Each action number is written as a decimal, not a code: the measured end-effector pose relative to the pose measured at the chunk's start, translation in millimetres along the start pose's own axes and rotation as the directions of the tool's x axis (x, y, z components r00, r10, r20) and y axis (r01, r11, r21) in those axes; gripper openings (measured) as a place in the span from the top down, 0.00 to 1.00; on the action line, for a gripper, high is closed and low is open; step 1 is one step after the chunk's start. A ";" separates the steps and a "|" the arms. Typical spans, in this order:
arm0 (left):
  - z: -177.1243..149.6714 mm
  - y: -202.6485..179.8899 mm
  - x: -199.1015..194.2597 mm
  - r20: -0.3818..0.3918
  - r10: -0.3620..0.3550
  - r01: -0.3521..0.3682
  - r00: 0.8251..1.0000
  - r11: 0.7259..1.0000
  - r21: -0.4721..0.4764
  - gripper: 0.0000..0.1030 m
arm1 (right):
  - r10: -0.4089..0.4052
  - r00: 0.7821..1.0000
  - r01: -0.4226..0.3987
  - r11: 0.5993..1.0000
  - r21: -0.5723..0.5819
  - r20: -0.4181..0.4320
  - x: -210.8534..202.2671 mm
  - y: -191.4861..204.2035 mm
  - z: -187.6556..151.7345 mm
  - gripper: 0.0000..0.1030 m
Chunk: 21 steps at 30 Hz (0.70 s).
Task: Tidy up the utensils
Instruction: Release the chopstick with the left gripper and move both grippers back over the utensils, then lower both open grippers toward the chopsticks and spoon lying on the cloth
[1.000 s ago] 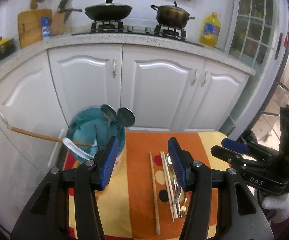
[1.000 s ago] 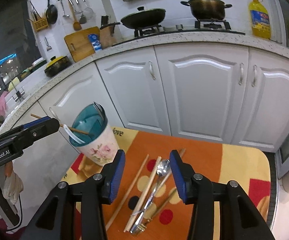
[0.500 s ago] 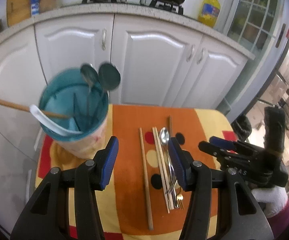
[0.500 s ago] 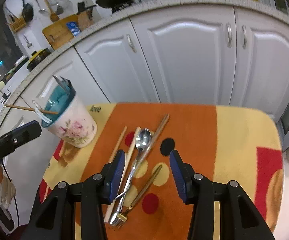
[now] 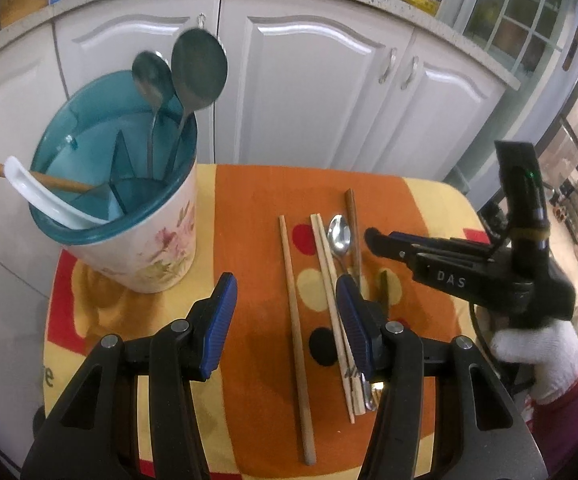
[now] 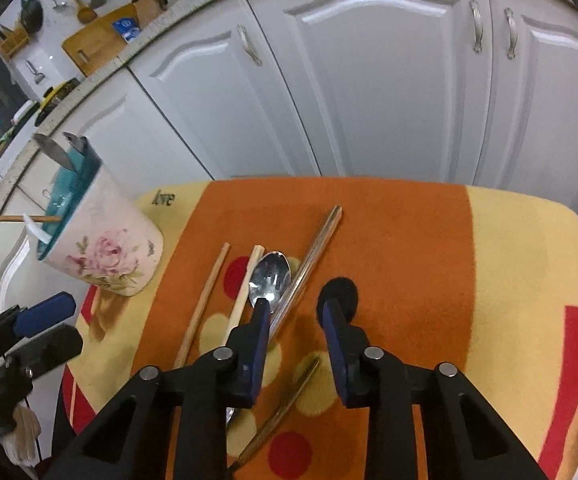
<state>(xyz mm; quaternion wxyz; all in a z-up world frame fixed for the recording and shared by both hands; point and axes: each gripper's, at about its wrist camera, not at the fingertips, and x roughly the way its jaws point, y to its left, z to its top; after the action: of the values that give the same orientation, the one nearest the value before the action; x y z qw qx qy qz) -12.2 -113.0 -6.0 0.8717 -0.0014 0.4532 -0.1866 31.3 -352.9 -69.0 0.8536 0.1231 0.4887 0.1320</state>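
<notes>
Plainly, the loose spoon point(image 6: 269, 278) is lain lengthwise along the right tool's point(image 6: 295, 312) pointing line, bowl away, handle under its left finger. Its jaws are closing, nothing yet pinched. The left tool point(image 5: 285, 294), wide and empty, is held beside the holder cup point(image 5: 151, 240).

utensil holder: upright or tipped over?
Upright. The utensil holder stands on its base on the cloth, teal opening facing up, with two metal spoons standing in it.
</notes>
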 end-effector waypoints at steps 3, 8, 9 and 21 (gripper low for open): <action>-2.0 2.5 9.6 -0.019 0.006 -0.006 1.000 1.000 -0.003 0.51 | 0.026 0.999 -0.027 0.999 -0.020 -0.022 3.6 7.4 -4.9 0.76; -2.8 5.2 25.3 -0.050 0.008 -0.008 0.999 1.000 -0.016 0.51 | 0.011 0.999 -0.013 0.999 -0.046 -0.040 15.1 16.3 -8.4 0.77; -3.1 5.3 26.9 -0.052 0.008 -0.009 0.999 1.000 -0.015 0.51 | -0.001 0.999 -0.001 0.999 -0.042 -0.040 17.2 15.0 -7.3 0.77; -0.6 3.5 43.4 -0.084 0.013 -0.015 0.996 1.000 -0.016 0.51 | 0.024 0.997 -0.030 0.995 -0.096 -0.073 20.0 15.0 -12.9 0.86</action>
<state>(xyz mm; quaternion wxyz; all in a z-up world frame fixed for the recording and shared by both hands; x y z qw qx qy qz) 11.1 -123.8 -41.2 0.8532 0.0023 0.4908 -0.1766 28.3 -330.9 -86.3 0.8387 0.0835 0.5102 0.1713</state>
